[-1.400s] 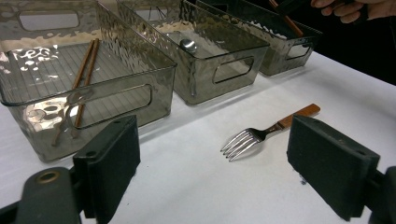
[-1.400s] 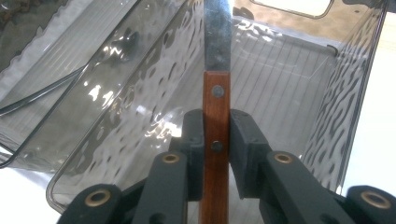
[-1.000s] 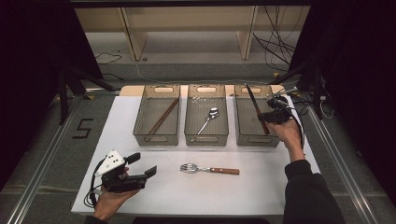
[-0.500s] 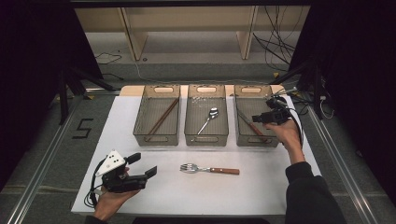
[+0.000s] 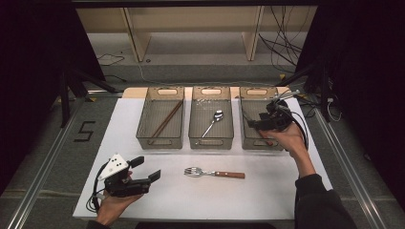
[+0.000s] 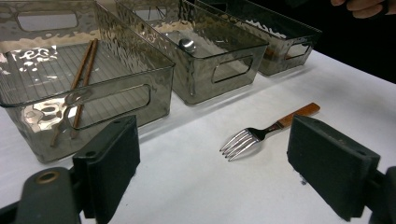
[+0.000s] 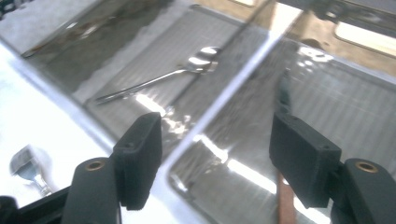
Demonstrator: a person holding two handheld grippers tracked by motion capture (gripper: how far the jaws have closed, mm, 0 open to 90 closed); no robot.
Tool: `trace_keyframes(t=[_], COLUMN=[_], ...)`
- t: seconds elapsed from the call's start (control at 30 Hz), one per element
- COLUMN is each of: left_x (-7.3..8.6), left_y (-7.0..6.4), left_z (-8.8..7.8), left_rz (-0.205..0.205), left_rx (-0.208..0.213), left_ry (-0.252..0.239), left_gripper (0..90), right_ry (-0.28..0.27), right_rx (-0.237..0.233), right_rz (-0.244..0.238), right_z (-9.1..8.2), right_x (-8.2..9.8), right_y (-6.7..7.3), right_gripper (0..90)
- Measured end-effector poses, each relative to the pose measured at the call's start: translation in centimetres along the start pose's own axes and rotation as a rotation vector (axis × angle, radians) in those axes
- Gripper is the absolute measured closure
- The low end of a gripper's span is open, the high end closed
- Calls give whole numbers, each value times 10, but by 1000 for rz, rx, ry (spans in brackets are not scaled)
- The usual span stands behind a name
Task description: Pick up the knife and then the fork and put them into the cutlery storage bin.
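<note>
Three bins (image 5: 211, 138) sit sorted: chopsticks (image 5: 167, 118) left, spoon (image 5: 213, 121) middle, wooden-handled utensil (image 7: 285, 205) right. Right gripper (image 5: 261, 124) over right bin, jaws just opened, nothing between. Fork (image 5: 213, 173) left on surface (image 5: 267, 191), w/ left gripper (image 5: 145, 175) jaws wide, empty.

right tongs (image 5: 255, 123) raised, jaws just opened, empty; left tongs (image 5: 148, 171) low, jaws apart.
</note>
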State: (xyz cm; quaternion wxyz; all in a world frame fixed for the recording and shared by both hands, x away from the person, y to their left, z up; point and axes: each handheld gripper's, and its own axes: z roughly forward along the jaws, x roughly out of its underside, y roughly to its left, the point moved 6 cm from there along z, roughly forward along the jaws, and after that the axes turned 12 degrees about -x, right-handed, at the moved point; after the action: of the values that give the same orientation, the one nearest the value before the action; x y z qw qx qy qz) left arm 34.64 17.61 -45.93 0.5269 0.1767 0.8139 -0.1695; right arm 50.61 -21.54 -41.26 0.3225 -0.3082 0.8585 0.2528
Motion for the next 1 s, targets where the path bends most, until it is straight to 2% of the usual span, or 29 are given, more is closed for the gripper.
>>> trace_keyframes(t=[0.4,0.6,1.0], left_x=[1,1,1], left_y=[0,1,0], left_z=[0,0,0], left_rz=[2,-9,-6], left_rx=[3,5,7], left_ry=[-1,-3,-5], left_gripper=[166,166,166], right_ry=[29,84,225], right_rx=[-94,-129,-188], right_rz=[-142,-218,-303], right_z=[2,11,37], right_x=[0,4,20], right_y=[52,76,98], right_gripper=[318,317,301])
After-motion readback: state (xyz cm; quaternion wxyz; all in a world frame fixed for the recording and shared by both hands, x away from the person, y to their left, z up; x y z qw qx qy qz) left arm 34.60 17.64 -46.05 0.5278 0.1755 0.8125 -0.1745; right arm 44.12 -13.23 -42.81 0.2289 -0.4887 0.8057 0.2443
